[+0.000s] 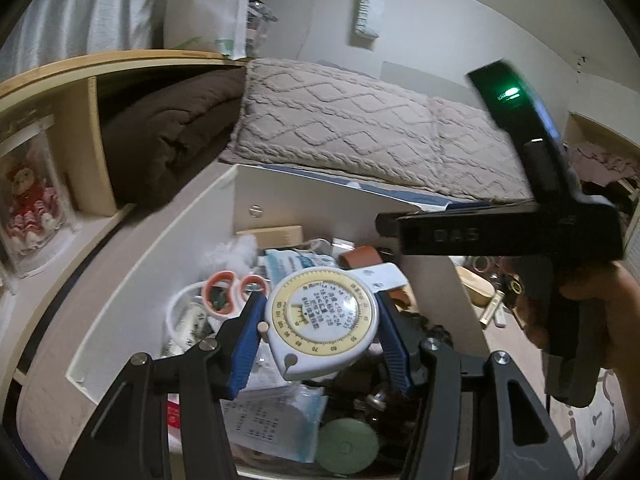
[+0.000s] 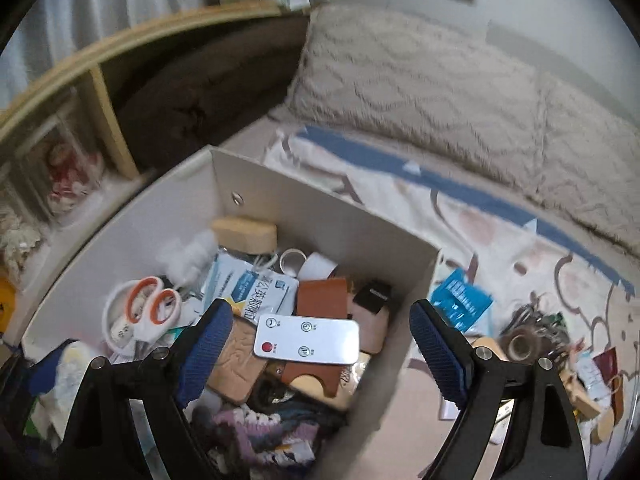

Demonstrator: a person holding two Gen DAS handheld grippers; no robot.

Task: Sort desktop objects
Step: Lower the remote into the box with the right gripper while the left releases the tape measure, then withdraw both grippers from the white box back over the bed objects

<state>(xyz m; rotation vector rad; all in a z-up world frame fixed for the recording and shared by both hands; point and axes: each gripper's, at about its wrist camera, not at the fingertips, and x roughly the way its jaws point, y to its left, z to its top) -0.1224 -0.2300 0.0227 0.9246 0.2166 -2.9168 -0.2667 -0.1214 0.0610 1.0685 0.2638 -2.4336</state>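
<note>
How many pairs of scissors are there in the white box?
1. The scissors, with orange handles, lie at the left side of the white box, beside a mask packet. The box is cluttered, so another pair may be hidden.

1 white box point(image 2: 320, 216) holds a jumble — 1 pair of orange-handled scissors point(image 2: 150, 308), 1 white remote point(image 2: 308, 340), 1 wooden block point(image 2: 244, 234), 1 brown leather piece point(image 2: 322, 298). 1 round tape measure point(image 1: 322, 316) sits between 2 blue fingers point(image 1: 246, 344). On the bed — 1 blue packet point(image 2: 460, 294).
</note>
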